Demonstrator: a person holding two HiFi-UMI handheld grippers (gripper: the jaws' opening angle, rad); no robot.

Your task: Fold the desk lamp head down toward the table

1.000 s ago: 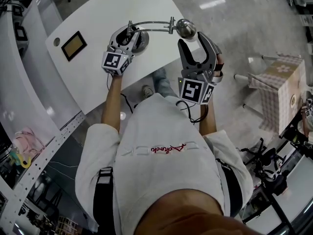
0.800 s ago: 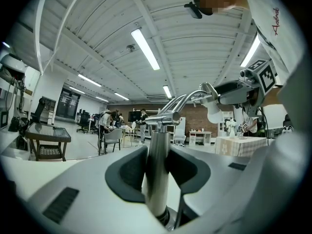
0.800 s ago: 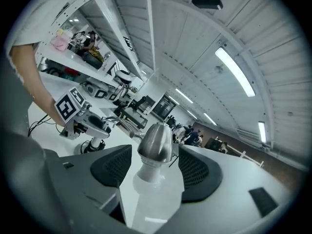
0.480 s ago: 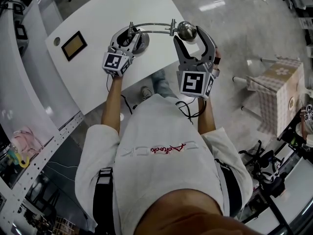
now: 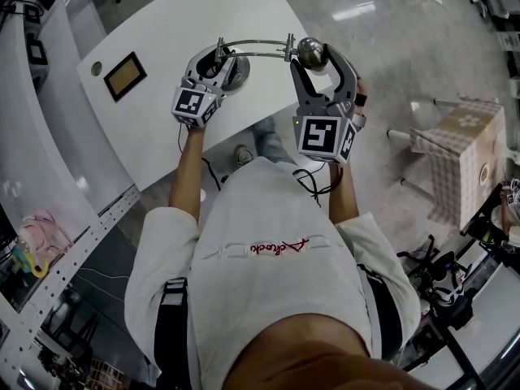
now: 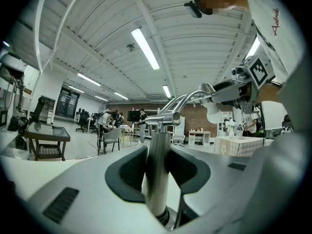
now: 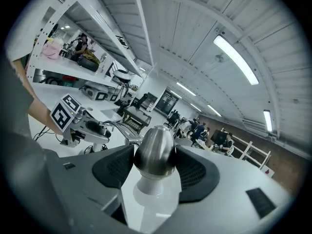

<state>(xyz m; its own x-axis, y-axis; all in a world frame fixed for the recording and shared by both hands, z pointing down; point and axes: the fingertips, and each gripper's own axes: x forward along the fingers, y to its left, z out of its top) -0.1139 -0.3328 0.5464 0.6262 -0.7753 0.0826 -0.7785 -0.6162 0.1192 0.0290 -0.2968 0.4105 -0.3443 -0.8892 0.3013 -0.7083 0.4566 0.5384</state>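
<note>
Right gripper (image 5: 316, 54) (centre-right of the head view): jaws have just been closing, and the pads sit against both flanks of the brushed-steel bullet-shaped lamp head (image 7: 155, 152). Left gripper (image 5: 218, 58), upper centre-left, clamps the polished steel upright post (image 6: 158, 179). The curved twin-rod chrome arm (image 5: 253, 43) bridges post to head, above the white tabletop (image 5: 162, 31) filling the upper left.

My left hand-held gripper (image 6: 159, 161) has its dark pads pressed on either side of the shiny upright steel lamp post (image 6: 158, 189). From the post's top, twin curved metal rods (image 6: 181, 101) arch rightward to the white lamp head (image 6: 214, 114).
</note>
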